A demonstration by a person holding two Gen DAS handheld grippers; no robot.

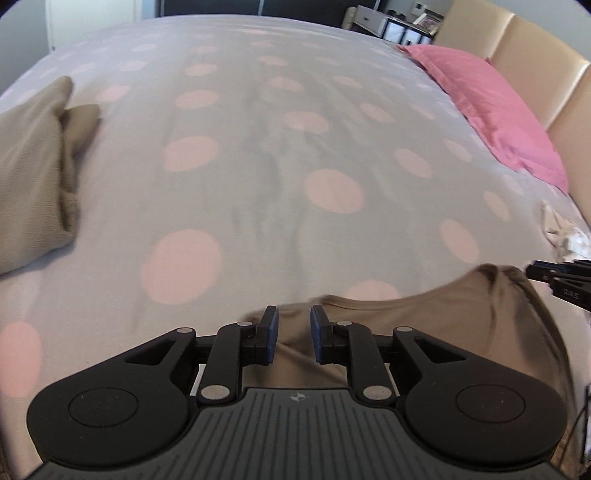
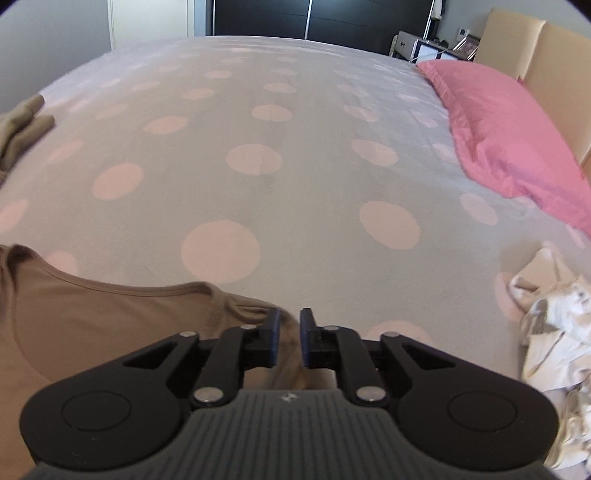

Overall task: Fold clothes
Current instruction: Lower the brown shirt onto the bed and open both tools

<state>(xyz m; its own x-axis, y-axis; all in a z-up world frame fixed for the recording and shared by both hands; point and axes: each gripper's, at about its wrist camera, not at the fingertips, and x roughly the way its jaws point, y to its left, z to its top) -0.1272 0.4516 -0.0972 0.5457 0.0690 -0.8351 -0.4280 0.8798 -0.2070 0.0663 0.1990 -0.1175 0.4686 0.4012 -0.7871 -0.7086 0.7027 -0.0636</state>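
Tongs: my left tongs (image 1: pixel 293 334) and right tongs (image 2: pixel 290 338) are slightly spread, pinching nothing.
Tan top (image 2: pixel 92 317): soft, limp; I'd grip its neckline corners.

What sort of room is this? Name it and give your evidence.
A bedroom, most likely: a wide bed with a spotted cover, a pink pillow against a padded headboard, and dark wardrobe doors behind.

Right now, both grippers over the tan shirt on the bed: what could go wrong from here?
1. Left gripper and right gripper stand open with the tan shirt below them, ungripped; its neckline edge may bunch and spoil the fold.
2. The white clothes pile lies close by on the right; the fold could snag it.
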